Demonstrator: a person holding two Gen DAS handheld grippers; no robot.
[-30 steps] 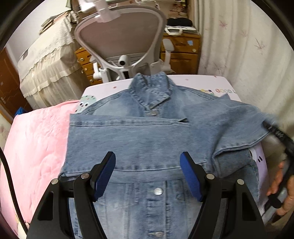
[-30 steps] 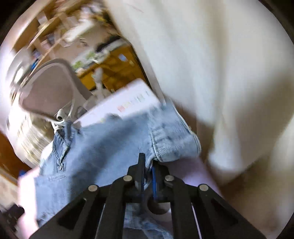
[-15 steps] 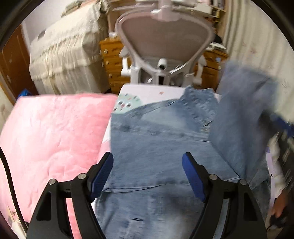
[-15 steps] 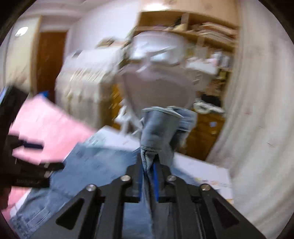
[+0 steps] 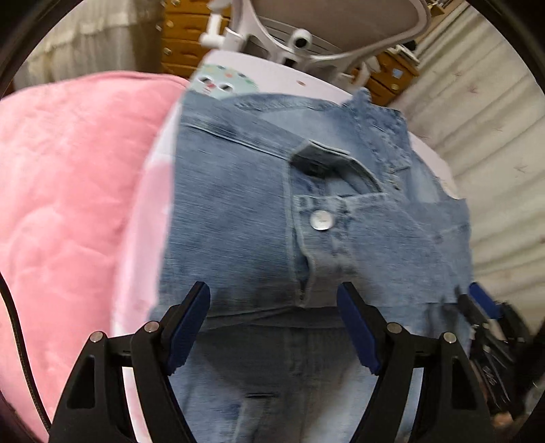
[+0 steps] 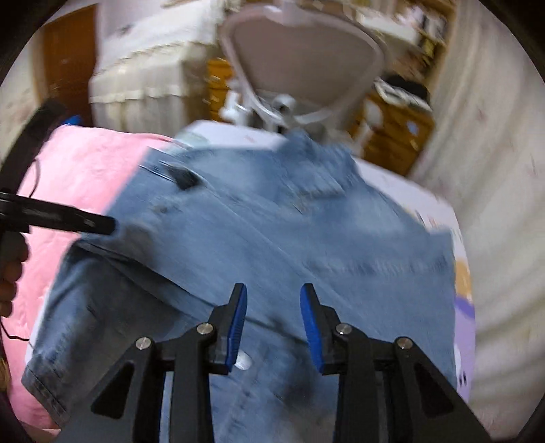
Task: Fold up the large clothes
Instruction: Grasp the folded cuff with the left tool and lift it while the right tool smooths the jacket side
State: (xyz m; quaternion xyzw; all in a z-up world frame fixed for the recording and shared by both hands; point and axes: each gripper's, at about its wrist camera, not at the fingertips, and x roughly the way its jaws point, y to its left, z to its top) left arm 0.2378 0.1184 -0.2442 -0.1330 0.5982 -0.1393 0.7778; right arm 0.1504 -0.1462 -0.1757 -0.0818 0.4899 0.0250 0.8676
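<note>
A light blue denim jacket (image 5: 238, 211) lies spread on the table, collar toward the far edge. A sleeve is folded across its chest, its buttoned cuff (image 5: 322, 219) in the middle. My left gripper (image 5: 272, 293) hovers open just above the folded sleeve's lower edge, nothing between its blue pads. My right gripper (image 6: 272, 296) is opening over the jacket (image 6: 306, 238), and no cloth is between its pads. Its fingers (image 5: 477, 303) show at the right edge of the left wrist view. One of the left gripper's fingers (image 6: 68, 218) reaches in at the left of the right wrist view.
A pink blanket (image 5: 68, 204) lies against the table's left side. A white office chair (image 5: 306, 20) stands behind the table's far edge (image 5: 272, 71), with wooden drawers behind it. A pale curtain (image 5: 494, 136) hangs close on the right.
My right gripper carried the sleeve up and across the jacket to the left, then opened and let it drop. My left gripper came down closer to the denim.
</note>
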